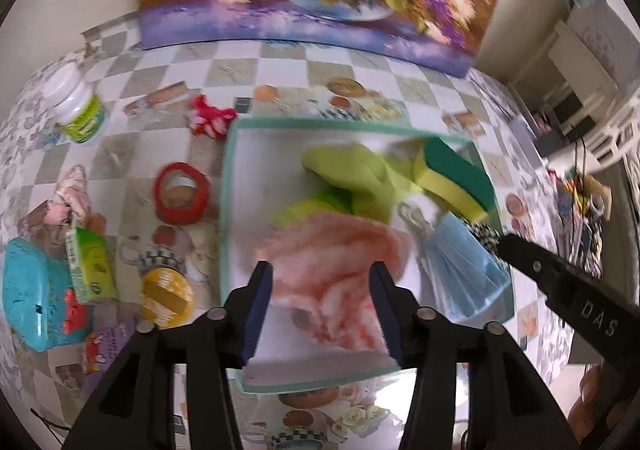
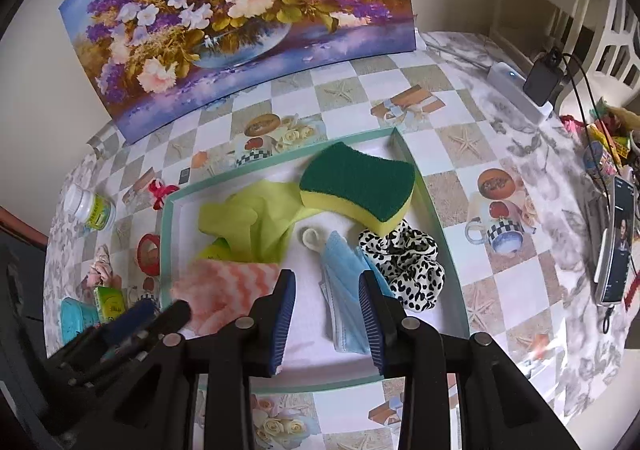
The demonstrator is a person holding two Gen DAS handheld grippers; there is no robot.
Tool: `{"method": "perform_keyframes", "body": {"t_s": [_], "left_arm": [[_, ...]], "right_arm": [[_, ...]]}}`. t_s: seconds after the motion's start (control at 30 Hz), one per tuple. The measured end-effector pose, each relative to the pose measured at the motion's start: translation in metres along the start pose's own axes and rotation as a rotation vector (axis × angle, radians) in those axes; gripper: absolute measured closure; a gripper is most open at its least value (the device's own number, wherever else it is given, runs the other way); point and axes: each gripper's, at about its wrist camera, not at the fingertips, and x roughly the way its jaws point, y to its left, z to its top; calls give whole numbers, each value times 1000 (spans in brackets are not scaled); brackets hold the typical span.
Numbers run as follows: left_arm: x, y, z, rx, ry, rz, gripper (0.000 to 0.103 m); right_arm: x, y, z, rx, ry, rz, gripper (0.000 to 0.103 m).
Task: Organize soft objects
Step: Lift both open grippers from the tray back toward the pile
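A teal-rimmed white tray holds a pink-and-white cloth, a lime green cloth, a yellow-green sponge, a blue face mask and a black-and-white scrunchie. My left gripper is open, hovering over the pink cloth. My right gripper is open above the mask. A pink scrunchie and a red-white knot lie left of the tray.
Left of the tray are a red tape roll, a yellow tape roll, a green tissue pack, a teal box and a white bottle. A flower painting stands behind. A phone and cables lie far right.
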Motion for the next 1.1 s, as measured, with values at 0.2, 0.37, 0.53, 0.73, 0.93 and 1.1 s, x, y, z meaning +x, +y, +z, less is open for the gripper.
{"method": "perform_keyframes", "body": {"t_s": [0.2,0.37,0.53,0.73,0.93,1.1], "left_arm": [[3,21,4,-68,-12,44,38],[4,38,6,-121,-29,96,15],[4,50,8,-151,-45,133,11],[5,60,9,-177,-45,146,11],[8,68,10,-176,-29,165,11],[4,78,13,-174,-34,181,11]], "right_arm": [[12,3,-3,-11,37,-42,56],[13,8,-2,-39,24,-98,36],[19,14,-3,-81,39,-157,24],[19,22,-4,-128,15,-214,7],[17,24,-4,-118,11,-212,5],[17,24,-5,-114,9,-214,5]]}}
